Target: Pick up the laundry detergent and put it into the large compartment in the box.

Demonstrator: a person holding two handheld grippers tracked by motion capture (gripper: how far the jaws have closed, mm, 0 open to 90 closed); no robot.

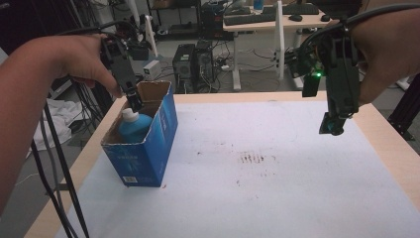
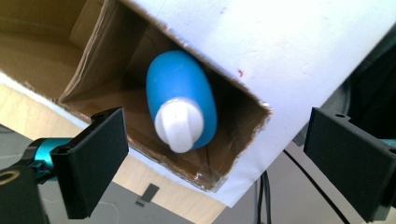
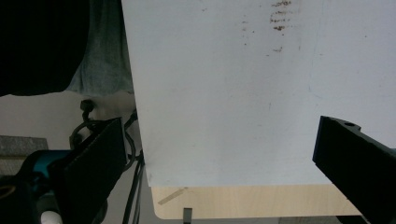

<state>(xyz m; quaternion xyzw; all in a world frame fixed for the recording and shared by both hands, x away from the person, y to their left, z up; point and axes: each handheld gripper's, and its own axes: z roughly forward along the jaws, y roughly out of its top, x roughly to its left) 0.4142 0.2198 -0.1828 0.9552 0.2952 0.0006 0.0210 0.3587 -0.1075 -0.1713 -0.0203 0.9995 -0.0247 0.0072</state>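
Note:
A blue bottle (image 1: 136, 126) with a white cap (image 1: 130, 115) stands inside an open-topped blue cardboard box (image 1: 148, 151) at the table's left edge. My left gripper (image 1: 134, 103) hangs just above the cap, pointing down into the box. In the left gripper view the bottle (image 2: 180, 91) sits below and between the jaws, and the pads do not touch it; the left gripper (image 2: 218, 137) is open. My right gripper (image 1: 333, 126) is held above the table's right side, open, with nothing between its jaws (image 3: 219, 144).
A white sheet (image 1: 272, 173) with some dark smudges (image 1: 252, 158) covers the wooden table (image 1: 386, 144). Black cables (image 1: 57, 163) hang off the left edge. Computer towers (image 1: 190, 62) and desks stand beyond the far edge.

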